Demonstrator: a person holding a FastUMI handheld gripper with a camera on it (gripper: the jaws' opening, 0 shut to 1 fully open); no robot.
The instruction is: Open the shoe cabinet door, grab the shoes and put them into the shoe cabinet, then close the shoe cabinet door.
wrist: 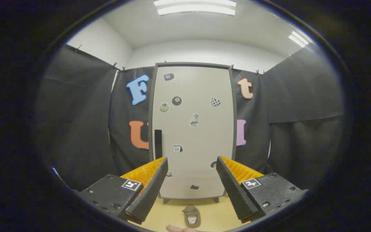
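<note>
A tall pale grey shoe cabinet (193, 129) with sticker-dotted door stands closed beyond the gripper (192, 175), whose fingers are spread wide, gripping nothing. Its slim black handle (158, 144) sits left; a misaimed reach could slip off. A brown shoe (192, 216) lies on the tan floor (172, 212), partly cut off.

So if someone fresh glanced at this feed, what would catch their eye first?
Probably the tall pale shoe cabinet straight ahead, its door shut and dotted with small stickers, a dark handle on one side. Next, the gripper with its jaws spread wide and empty. Between them, on the yellow floor before the cabinet, lies a shoe.
</note>
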